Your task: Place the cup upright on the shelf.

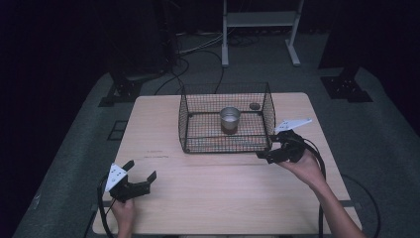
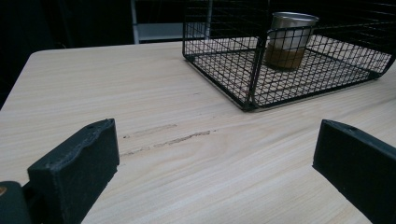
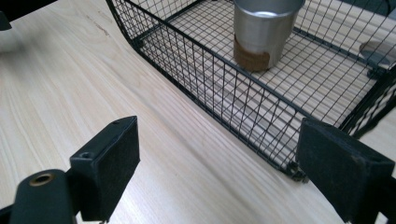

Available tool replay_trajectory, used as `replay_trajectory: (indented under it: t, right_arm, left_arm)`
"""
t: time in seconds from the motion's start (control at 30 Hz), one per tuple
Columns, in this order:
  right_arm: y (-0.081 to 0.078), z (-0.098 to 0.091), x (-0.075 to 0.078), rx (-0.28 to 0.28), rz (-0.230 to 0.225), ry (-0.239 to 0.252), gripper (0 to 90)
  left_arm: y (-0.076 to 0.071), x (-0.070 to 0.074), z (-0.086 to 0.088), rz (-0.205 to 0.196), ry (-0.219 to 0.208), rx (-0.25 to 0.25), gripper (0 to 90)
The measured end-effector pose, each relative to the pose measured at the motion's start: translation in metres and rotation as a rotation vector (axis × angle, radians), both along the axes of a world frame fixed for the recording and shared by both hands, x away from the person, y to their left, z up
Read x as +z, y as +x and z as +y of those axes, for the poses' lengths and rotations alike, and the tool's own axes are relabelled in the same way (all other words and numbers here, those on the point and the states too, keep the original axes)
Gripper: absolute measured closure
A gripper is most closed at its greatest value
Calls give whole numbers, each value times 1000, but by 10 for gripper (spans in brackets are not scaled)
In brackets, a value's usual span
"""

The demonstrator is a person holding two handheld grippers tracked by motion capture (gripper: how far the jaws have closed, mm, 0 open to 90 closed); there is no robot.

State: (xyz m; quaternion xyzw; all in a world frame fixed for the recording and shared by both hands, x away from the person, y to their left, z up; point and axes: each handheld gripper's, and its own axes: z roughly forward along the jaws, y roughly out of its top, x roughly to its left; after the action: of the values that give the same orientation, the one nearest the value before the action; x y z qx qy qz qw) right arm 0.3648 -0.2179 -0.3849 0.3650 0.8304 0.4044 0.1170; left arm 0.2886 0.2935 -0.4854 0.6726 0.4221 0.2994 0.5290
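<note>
A black wire basket [image 1: 225,147] stands in the middle of the wooden table [image 1: 223,193]. Upright inside it is a metal cup [image 1: 230,120] with a brown band round its base. My right gripper [image 1: 268,148] hovers at the basket's front right corner, open, with nothing between its jaws. In the right gripper view its jaws [image 3: 219,158] frame the basket wall [image 3: 210,84] and the cup [image 3: 264,32]. My left gripper [image 1: 141,169] rests open near the front left of the table. The left gripper view looks past the open left gripper [image 2: 215,154] to the basket [image 2: 224,88] and cup [image 2: 289,39].
A small dark round object [image 1: 254,106] lies on the table just behind the basket's right side, also in the right gripper view [image 3: 376,51]. Bare tabletop stretches between the two grippers. A white metal frame [image 1: 260,20] and cables stand on the floor beyond the table.
</note>
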Motion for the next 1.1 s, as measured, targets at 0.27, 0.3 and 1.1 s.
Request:
replay_trajectory:
  t: [0.27,0.3,1.1]
  right_arm:
    - [-8,-7,-7,-6,8,10,129]
    - [-10,-9,-9,-1,9,12,129]
    - [-36,-23,-31,-20,22,-3,129]
  left_arm:
    - [0,0,0,2,8,-2,0]
    - [0,0,0,2,5,-2,0]
    - [-1,0,2,1,-4,7,0]
